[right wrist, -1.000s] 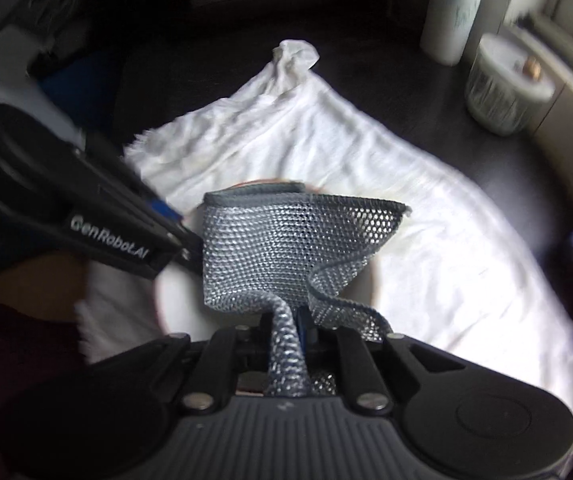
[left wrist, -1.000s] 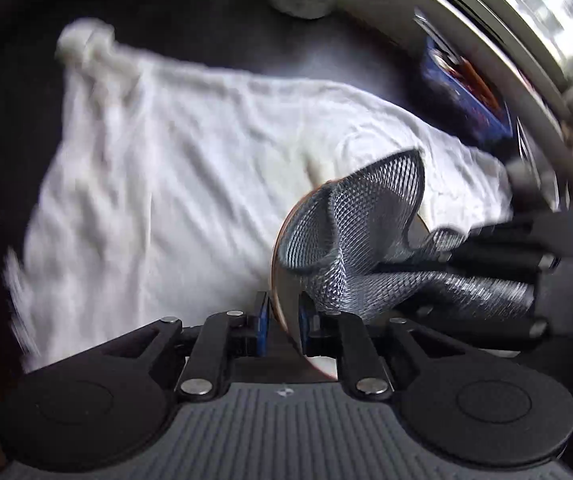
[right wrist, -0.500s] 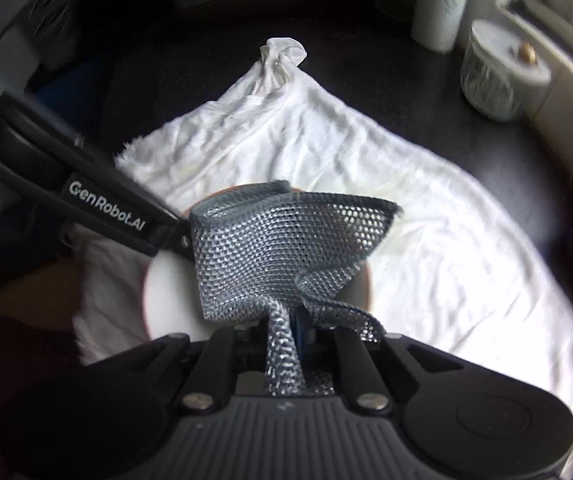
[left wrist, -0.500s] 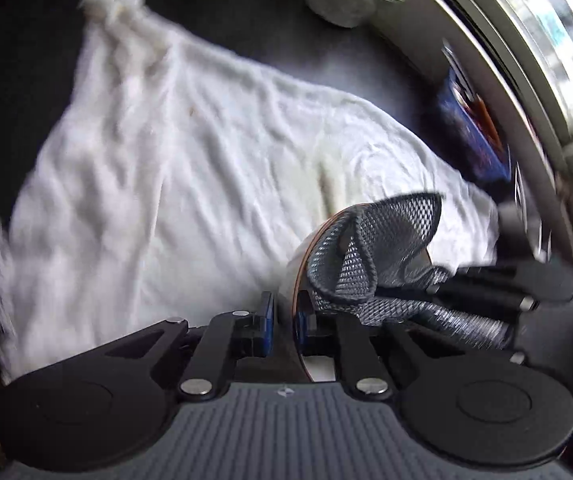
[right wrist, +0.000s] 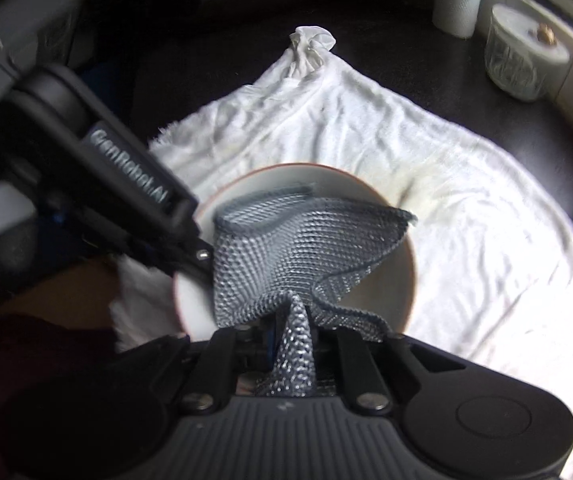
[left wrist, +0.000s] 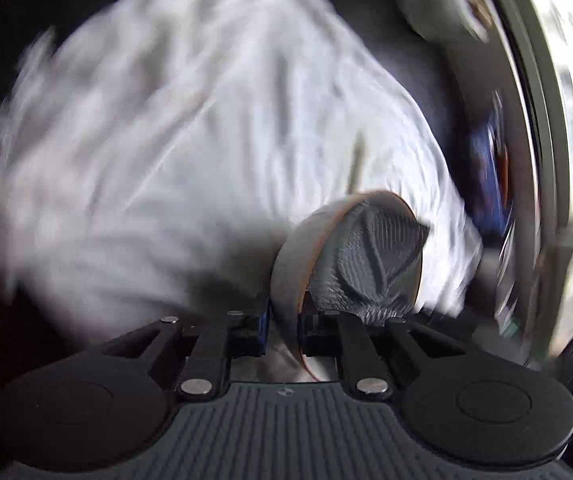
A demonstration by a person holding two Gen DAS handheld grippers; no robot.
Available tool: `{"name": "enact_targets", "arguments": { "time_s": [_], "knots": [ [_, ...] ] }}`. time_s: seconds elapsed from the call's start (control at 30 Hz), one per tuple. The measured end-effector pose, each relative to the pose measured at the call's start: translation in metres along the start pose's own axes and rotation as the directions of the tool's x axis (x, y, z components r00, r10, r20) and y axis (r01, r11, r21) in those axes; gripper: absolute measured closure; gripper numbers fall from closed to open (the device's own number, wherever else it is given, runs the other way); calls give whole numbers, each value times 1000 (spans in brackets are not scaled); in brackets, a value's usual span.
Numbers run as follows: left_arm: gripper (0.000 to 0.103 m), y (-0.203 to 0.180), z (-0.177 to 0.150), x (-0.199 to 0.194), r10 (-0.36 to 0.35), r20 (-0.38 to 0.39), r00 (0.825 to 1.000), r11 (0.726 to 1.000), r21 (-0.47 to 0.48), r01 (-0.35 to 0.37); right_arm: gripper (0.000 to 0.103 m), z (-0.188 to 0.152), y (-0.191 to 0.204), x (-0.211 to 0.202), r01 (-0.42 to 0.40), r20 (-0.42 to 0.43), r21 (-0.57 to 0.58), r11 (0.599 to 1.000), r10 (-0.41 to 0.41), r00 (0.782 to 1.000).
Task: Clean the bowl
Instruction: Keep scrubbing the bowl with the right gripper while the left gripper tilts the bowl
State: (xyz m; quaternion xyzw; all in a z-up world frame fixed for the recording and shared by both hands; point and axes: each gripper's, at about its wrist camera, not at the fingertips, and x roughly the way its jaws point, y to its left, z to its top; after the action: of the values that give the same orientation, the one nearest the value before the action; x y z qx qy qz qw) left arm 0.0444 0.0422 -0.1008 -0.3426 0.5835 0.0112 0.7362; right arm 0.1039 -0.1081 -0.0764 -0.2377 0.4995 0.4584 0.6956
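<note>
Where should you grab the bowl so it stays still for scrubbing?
By the thin rim of the bowl, one finger inside and one outside, from the side opposite the mesh cloth's gripper. The left gripper pinches it there, leaving the inside free for the right gripper.

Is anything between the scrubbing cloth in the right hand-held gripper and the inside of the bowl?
Nothing visible. The right hand-held gripper pinches the mesh cloth, which already lies inside the bowl. The left hand-held gripper clamps the bowl's rim at the side, clear of the inside. The bowl is over the white towel.
</note>
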Motion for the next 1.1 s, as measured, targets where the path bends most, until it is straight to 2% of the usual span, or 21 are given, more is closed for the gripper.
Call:
{"name": "enact_targets", "arguments": {
  "time_s": [0.07,0.13,0.23,0.33,0.37,0.4,0.47,0.6,0.67,0.73,0.8,0.87,0.97,1.03,1.1],
  "knots": [
    [90,-18,7,-2,67,34,997,983,168,-72,93,3,-3,-4,38,6,-38,999,-37,999],
    [90,-31,17,-3,111,65,992,949,290,-125,94,8,-9,-8,66,11,-82,994,-65,998],
    [90,-40,32,1,79,49,996,896,435,-92,94,12,-16,-8,58,-8,-121,991,-60,998],
    [90,-43,28,0,74,55,996,848,523,-92,95,12,-19,-6,43,-23,-119,992,-46,999],
    [91,-42,26,0,74,56,996,844,528,-93,95,12,-20,-5,37,-26,-111,993,-40,999],
    [91,-40,23,0,71,58,996,848,522,-91,95,11,-19,-4,31,-28,-107,994,-34,999],
    [92,-30,19,0,52,55,997,891,448,-71,95,9,-17,-3,26,-17,-77,997,-28,999],
    [92,-7,13,0,2,50,999,969,245,-15,95,6,-16,-4,4,3,14,1000,-4,1000],
    [92,5,10,-2,-24,44,999,993,115,19,95,4,-14,-4,-3,13,54,999,2,1000],
    [92,13,6,-3,-38,46,998,999,11,38,95,3,-12,-3,-17,12,76,997,16,1000],
    [91,23,1,-1,-64,32,997,992,-106,67,95,1,-9,-3,-38,14,92,995,37,999],
    [90,32,-3,1,-93,20,995,972,-213,95,93,-2,-5,-3,-85,14,114,990,84,996],
    [88,42,-10,3,-132,12,991,939,-319,129,89,-3,-1,-3,-96,16,116,989,94,995],
    [88,40,-12,2,-136,-4,991,946,-298,129,89,-5,1,-3,-103,15,114,988,102,995],
    [88,25,-9,1,-93,-17,996,983,-158,89,90,-6,4,-2,-79,-5,65,995,79,997]
  ]
}}
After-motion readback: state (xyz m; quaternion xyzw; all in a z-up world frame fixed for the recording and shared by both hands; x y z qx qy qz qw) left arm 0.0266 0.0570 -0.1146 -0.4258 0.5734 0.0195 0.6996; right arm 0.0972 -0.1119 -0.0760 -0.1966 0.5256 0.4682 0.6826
